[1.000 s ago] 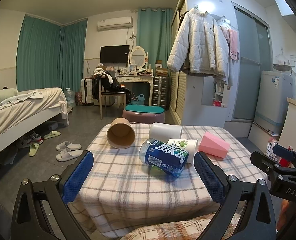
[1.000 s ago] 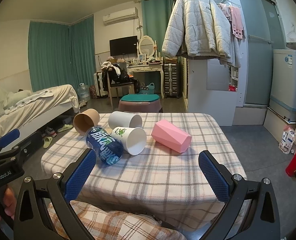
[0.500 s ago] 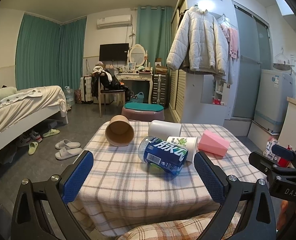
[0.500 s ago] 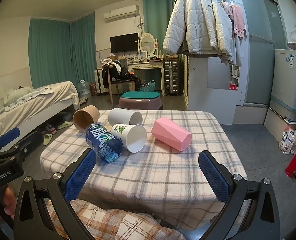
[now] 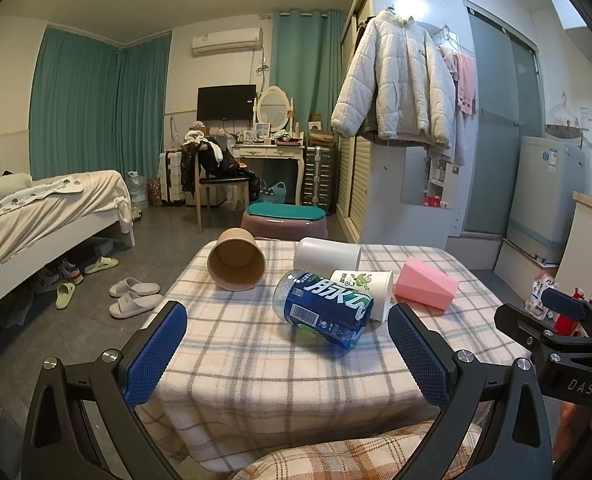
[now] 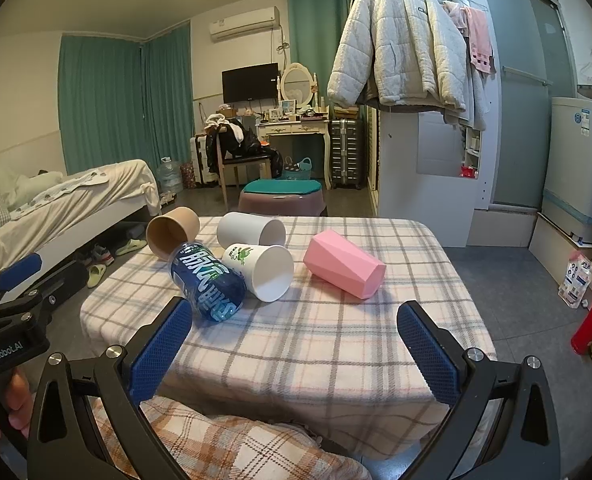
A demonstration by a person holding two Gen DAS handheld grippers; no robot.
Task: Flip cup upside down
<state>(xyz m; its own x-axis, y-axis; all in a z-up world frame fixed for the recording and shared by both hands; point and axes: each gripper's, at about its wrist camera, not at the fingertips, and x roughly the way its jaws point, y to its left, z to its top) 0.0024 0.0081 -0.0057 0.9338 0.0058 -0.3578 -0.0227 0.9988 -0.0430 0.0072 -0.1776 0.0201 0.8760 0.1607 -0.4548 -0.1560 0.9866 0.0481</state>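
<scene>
Five containers are seen lying on their sides on the counter, which is covered with a checked cloth. The brown paper cup is placed at the far left corner, with its open mouth turned toward the cameras. Just beside it, further back, the plain white cup is laid down. In front of this one, a white cup with a green print is found, its mouth pointed to the near side in the right wrist view. The blue labelled bottle is rested against this printed cup and, in the right wrist view, it appears to touch the brown cup too. The pink faceted cup is set apart to the right, also on its side.

The left gripper is held spread wide above the near edge of the counter, and nothing is held between its blue pads. The right gripper is also kept wide apart, near the same edge, and it is empty. Each gripper is well apart from all the cups. A checked fabric in orange tones is seen below the grippers.
</scene>
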